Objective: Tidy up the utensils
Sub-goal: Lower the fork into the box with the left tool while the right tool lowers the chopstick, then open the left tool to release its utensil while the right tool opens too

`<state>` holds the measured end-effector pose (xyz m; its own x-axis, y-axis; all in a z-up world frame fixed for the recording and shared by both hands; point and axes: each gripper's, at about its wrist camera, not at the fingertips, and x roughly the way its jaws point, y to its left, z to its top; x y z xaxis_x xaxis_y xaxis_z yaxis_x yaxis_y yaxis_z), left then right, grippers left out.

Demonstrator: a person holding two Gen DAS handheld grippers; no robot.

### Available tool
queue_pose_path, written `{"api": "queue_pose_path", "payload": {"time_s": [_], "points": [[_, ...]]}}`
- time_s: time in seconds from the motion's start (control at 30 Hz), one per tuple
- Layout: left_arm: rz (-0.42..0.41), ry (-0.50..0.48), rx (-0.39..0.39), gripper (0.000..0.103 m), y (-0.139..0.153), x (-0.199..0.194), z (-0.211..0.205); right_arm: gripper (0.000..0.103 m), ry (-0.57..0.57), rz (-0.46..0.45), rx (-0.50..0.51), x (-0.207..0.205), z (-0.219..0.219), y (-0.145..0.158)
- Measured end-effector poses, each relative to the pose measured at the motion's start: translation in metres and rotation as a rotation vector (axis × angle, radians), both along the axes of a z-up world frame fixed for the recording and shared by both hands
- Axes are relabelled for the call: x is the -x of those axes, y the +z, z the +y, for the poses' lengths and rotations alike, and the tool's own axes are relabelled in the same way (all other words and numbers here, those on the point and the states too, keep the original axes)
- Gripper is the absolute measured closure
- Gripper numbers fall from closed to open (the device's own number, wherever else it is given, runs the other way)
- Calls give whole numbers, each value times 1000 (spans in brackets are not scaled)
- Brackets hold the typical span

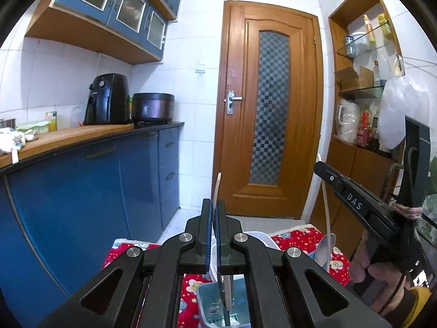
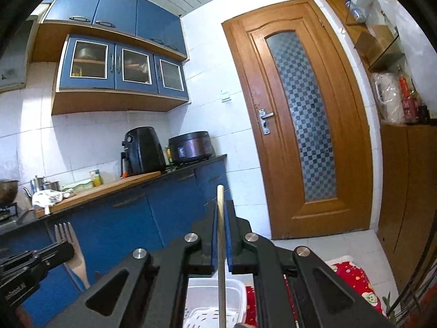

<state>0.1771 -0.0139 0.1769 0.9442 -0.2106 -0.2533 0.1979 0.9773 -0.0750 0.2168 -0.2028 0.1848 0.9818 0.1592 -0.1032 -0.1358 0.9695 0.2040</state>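
My left gripper (image 1: 214,205) is shut on a wooden fork (image 1: 216,188), held upright; its tines (image 2: 64,232) show in the right wrist view. Below it stands a pale blue utensil holder (image 1: 207,295) on a red patterned cloth (image 1: 300,239). My right gripper (image 2: 221,207) is shut on a slim wooden-handled spoon (image 2: 220,246); its handle (image 1: 326,207) and bowl (image 1: 325,248) show in the left wrist view. A white basket (image 2: 213,309) sits under the right gripper.
Blue kitchen cabinets (image 1: 90,180) with a wooden counter stand at the left, bearing an air fryer (image 1: 108,99) and a cooker (image 1: 153,106). A wooden door (image 1: 273,109) is ahead. A shelf unit (image 1: 360,87) with bottles stands at the right.
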Motion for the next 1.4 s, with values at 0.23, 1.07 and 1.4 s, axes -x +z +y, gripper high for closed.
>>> {"api": "queue_pose_path", "payload": {"time_s": [0.23, 1.07, 1.4], "points": [[-7, -3, 12, 101, -4, -2, 0, 97, -10, 22, 14, -3, 2, -19], [44, -29, 10, 69, -4, 18, -7, 75, 100, 161, -6, 43, -5, -11], [95, -37, 29, 67, -8, 36, -3, 75, 122, 256, -24, 80, -11, -8]]}}
